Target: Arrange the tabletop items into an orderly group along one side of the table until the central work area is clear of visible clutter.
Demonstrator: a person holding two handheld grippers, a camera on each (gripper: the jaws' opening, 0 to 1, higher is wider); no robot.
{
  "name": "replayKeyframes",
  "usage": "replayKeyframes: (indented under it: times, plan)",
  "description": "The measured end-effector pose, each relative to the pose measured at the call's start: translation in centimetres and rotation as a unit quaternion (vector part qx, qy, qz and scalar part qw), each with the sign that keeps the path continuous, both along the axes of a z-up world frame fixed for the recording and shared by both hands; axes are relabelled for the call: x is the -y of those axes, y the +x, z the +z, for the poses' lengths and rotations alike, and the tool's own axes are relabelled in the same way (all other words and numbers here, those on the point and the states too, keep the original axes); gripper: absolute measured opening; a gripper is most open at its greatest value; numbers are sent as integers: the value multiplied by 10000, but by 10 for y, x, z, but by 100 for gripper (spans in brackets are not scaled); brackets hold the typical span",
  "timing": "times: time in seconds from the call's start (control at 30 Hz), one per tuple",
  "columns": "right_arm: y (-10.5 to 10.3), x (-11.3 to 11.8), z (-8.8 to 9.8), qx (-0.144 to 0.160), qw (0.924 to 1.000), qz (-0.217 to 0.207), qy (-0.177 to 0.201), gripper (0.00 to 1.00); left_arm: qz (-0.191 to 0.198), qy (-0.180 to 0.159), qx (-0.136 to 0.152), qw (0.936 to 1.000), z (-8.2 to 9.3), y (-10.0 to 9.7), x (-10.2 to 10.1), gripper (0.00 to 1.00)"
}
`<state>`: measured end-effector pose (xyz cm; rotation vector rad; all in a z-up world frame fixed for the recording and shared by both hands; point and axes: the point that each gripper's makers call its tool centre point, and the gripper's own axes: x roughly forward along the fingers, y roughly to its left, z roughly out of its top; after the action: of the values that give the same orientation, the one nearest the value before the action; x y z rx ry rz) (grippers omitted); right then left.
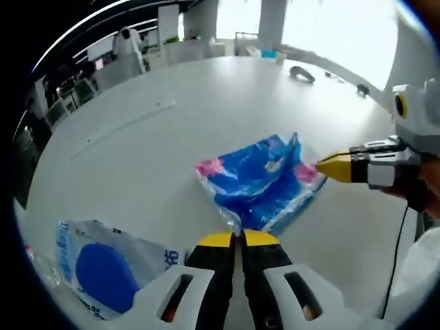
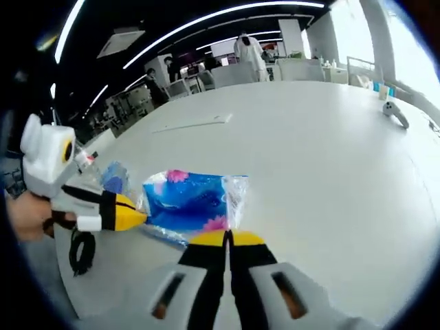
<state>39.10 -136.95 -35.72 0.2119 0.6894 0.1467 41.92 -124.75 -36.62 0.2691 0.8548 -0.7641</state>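
Both views, one moment. I have each gripper pinched on an opposite edge of the blue floral plastic pack [image 1: 258, 180], which lies flat on the white table [image 1: 137, 137].

In the left gripper view, my left gripper [image 1: 237, 238] rises at 6 o'clock, its jaws together on the pack's near corner; my right gripper [image 1: 335, 168] enters at 3 o'clock, its yellow tip closed on the pack's far edge. A second packet with a blue disc [image 1: 103, 271] lies at 8 o'clock, near the table edge and apart from the pack.

In the right gripper view, the pack [image 2: 189, 201] sits just above centre-left, with the right gripper [image 2: 227, 238] at 6 o'clock and the left one [image 2: 134, 216] at 9 o'clock.

As I judge it, the task is at an early-to-middle stage: the pack sits in open table surface, not yet grouped with the packet, and small dark objects [image 1: 302, 73] remain at 1 o'clock, well apart.
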Motion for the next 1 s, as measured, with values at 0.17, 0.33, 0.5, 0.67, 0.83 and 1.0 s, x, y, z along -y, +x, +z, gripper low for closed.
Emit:
replayKeyframes:
  times: [0.17,0.33,0.5,0.67,0.83,1.0]
  plan:
    - [-4,2,-7,-62,10000,-40,25,0,80,-79,-30,9999,-2,2,0,0]
    - [-6,0,-11,-128,9998,-90,115,0,111,-92,-33,9999,-4,1,1,0]
    - [-5,0,-12,-174,9998,-44,65,0,126,-91,7,9999,-5,0,1,0]
    - [-6,0,-12,-197,9997,-89,98,0,120,-44,71,9999,-5,0,1,0]
    - [-5,1,-12,-212,9997,-78,49,0,120,-53,85,9999,-5,0,1,0]
    - [-4,1,-13,-288,9996,-28,65,3,86,-97,67,9999,-4,-1,3,6]
